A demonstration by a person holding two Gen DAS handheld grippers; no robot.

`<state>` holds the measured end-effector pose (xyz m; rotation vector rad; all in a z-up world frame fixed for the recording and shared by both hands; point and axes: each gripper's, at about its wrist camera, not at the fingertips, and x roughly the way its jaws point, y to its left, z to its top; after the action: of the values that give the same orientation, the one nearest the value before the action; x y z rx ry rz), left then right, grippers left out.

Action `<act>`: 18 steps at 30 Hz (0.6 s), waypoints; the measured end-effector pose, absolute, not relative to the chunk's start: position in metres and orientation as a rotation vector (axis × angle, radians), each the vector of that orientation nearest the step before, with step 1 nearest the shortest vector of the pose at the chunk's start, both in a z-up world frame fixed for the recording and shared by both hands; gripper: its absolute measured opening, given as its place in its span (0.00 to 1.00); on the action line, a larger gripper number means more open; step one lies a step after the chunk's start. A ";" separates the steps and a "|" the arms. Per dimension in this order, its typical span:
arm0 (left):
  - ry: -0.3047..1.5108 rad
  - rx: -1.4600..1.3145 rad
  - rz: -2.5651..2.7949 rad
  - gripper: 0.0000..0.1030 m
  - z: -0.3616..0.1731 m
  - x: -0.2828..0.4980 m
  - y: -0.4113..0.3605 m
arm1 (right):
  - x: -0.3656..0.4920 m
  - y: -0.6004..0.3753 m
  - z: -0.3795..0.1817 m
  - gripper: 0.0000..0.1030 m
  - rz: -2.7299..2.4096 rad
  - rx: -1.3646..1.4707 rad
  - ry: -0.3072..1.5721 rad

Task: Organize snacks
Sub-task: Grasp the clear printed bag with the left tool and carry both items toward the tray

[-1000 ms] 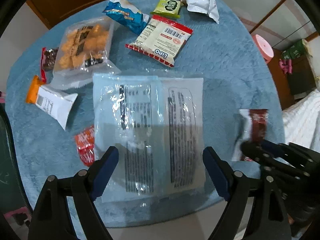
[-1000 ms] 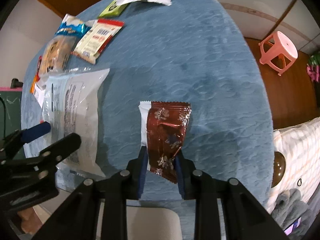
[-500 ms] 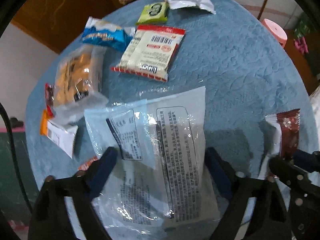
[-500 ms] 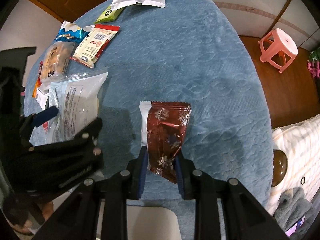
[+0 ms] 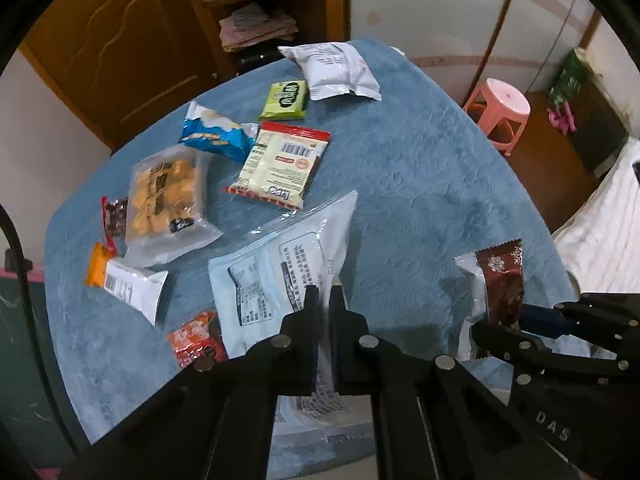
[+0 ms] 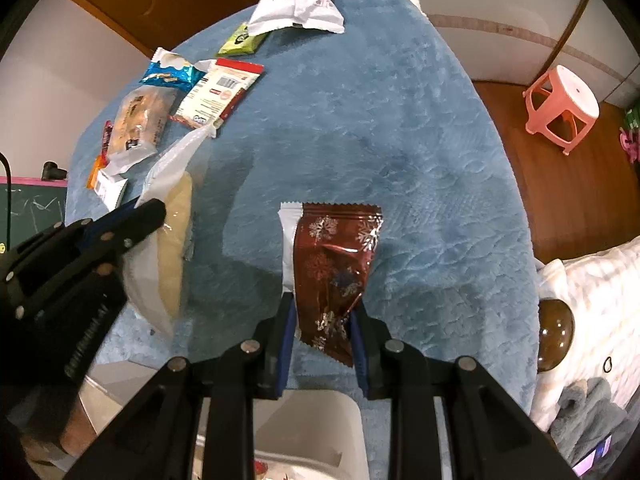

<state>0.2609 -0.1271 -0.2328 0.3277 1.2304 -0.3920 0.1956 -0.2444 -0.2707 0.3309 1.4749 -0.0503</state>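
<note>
With both grippers loaded at once, the step in hand looks like a lift and carry, and doing it well probably means raising each packet clear of the blue-covered worktop (image 5: 420,168) before moving sideways, so that neither drags across the snacks lying there. The left gripper (image 5: 324,300) has its jaws pinched nearly together on the near part of the large pale pouch (image 5: 280,256); the pouch fans out ahead of the jaws and tilts up off the cloth, and from the right wrist view it hangs as a limp sheet with something pale and soft inside (image 6: 176,216). A thin film held at 1 spot may slip or swing, so a slow, steady rise would suit it. The right gripper (image 6: 324,312) holds its jaws narrow on the lower end of the brown snowflake wrapper (image 6: 336,256), which stands out ahead of them with a white strip along its left edge. The 2 loads are near each other, so keeping the hands apart should prevent a tangle. Further off on the worktop lie the clear bag of golden puffs (image 5: 168,196), the red-edged sachet (image 5: 280,168), the blue packet (image 5: 216,136), the green packet (image 5: 286,98) and the white packet (image 5: 332,70). A white container edge (image 6: 304,432) shows below the right jaws, possibly the destination.
</note>
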 end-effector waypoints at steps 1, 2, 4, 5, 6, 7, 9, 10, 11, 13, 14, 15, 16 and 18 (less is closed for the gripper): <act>1.236 0.308 -0.393 0.01 -0.230 0.259 -0.124 | 0.196 -0.245 -0.269 0.25 -0.050 0.330 1.472; 1.240 0.287 -0.396 0.01 -0.229 0.256 -0.120 | 0.195 -0.246 -0.268 0.25 -0.048 0.331 1.469; 1.241 0.259 -0.396 0.01 -0.224 0.260 -0.113 | 0.193 -0.245 -0.264 0.25 -0.046 0.332 1.464; 1.237 0.248 -0.395 0.01 -0.221 0.260 -0.111 | 0.192 -0.244 -0.262 0.25 -0.044 0.330 1.459; 1.236 0.238 -0.396 0.00 -0.218 0.260 -0.107 | 0.191 -0.243 -0.260 0.25 -0.042 0.328 1.457; 1.238 0.222 -0.397 0.00 -0.216 0.261 -0.104 | 0.191 -0.242 -0.258 0.25 -0.037 0.327 1.454; 1.237 0.190 -0.405 0.00 -0.206 0.262 -0.098 | 0.189 -0.240 -0.254 0.25 -0.030 0.327 1.447; 1.233 0.178 -0.412 0.00 -0.201 0.261 -0.095 | 0.188 -0.239 -0.252 0.25 -0.029 0.326 1.442; 1.227 0.170 -0.417 0.00 -0.196 0.260 -0.093 | 0.187 -0.238 -0.251 0.25 -0.026 0.328 1.438; 1.201 0.160 -0.429 0.00 -0.178 0.253 -0.087 | 0.186 -0.237 -0.245 0.25 -0.020 0.334 1.425; 1.189 0.158 -0.432 0.00 -0.171 0.250 -0.085 | 0.185 -0.235 -0.242 0.25 -0.018 0.337 1.420; 1.174 0.155 -0.435 0.00 -0.161 0.246 -0.082 | 0.183 -0.235 -0.238 0.25 -0.012 0.341 1.412; 1.162 0.152 -0.438 0.00 -0.153 0.242 -0.079 | 0.182 -0.235 -0.233 0.25 -0.004 0.343 1.403; 1.137 0.141 -0.441 0.00 -0.137 0.235 -0.073 | 0.181 -0.231 -0.222 0.25 0.007 0.342 1.380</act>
<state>0.2352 -0.0726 -0.1366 0.1411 1.1368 -0.4408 0.1813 -0.2310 -0.2217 0.3419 1.3799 0.0069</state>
